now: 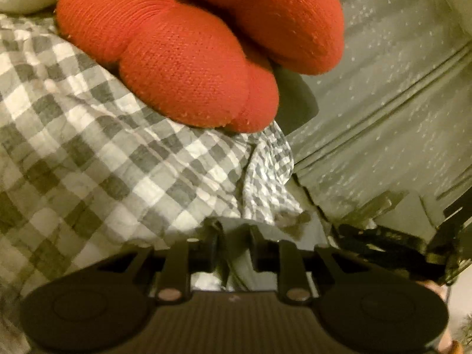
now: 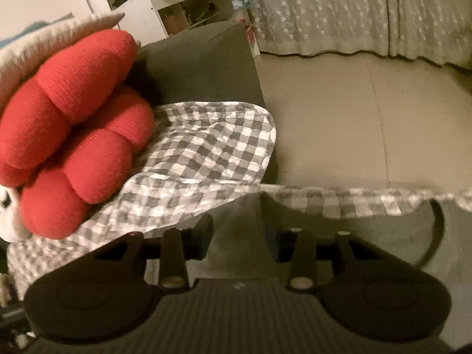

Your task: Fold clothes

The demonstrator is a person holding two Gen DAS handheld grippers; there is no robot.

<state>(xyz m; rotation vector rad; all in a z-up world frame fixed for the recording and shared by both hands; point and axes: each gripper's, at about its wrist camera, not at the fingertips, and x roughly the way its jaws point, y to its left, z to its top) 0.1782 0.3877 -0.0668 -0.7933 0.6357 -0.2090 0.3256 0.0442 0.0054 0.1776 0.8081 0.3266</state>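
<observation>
Our left hand-held gripper (image 1: 234, 236) has its jaws narrow, pinching the checked cloth (image 1: 97, 135) at lower centre of its frame. Our right hand-held gripper (image 2: 239, 236) stands wide, holding nothing, the cloth (image 2: 206, 150) spread mid-frame beside a red cushion (image 2: 70, 135).

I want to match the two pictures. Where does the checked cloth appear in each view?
Left wrist: the checked cloth fills the left half, under the red cushion.
Right wrist: the cloth lies in the centre, its edge running right.
Shared landmark: the red cushion resting on the cloth.
</observation>
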